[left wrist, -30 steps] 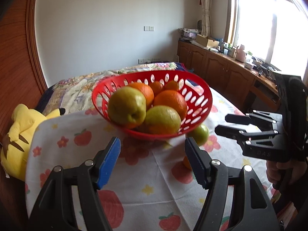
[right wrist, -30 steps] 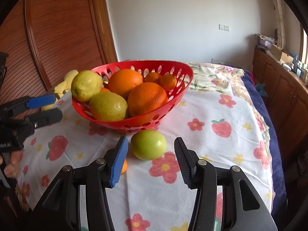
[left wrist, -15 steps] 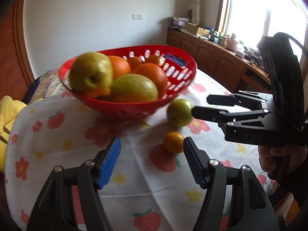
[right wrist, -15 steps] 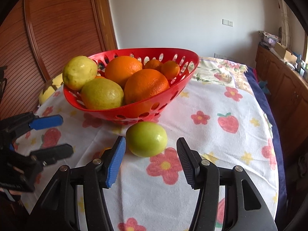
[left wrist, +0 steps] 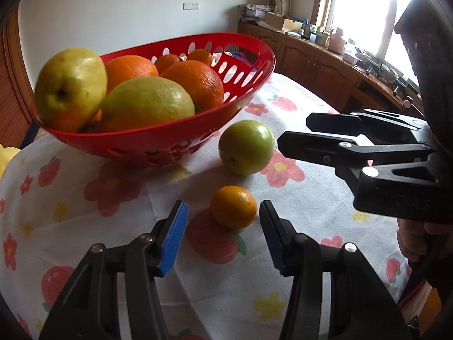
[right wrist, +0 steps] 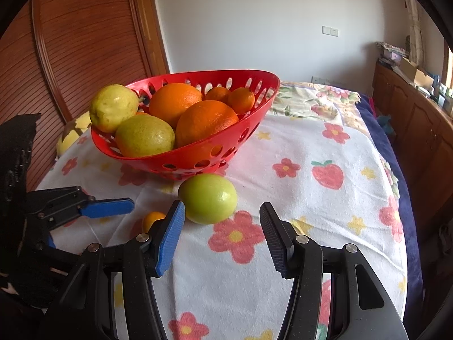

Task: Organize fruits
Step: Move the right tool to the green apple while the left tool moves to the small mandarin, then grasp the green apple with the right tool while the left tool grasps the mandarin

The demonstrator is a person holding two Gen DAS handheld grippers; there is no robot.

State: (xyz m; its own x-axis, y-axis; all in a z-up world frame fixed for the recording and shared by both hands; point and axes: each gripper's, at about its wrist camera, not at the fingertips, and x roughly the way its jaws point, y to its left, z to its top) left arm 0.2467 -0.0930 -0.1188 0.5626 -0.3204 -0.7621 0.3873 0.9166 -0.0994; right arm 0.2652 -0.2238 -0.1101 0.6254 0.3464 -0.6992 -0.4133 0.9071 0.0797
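Your left gripper (left wrist: 222, 228) is closing, fingers still apart, with the small orange (left wrist: 233, 206) just ahead between the tips, not touched yet. Your right gripper (right wrist: 222, 233) has its fingers apart too, and the green apple (right wrist: 208, 198) sits just ahead. Both fruits lie on the cloth beside the red basket (left wrist: 170, 138), which holds oranges and pears.

This is a lived-in room of a home, likely a bedroom. A floral bedspread (right wrist: 320, 99) lies beyond the table's fruit-print cloth (right wrist: 311, 198), wooden cabinets (left wrist: 311, 62) cluttered with boxes run under a bright curtained window (left wrist: 365, 8), and a yellow plush toy (right wrist: 70, 136) sits by a slatted wooden door (right wrist: 79, 42).
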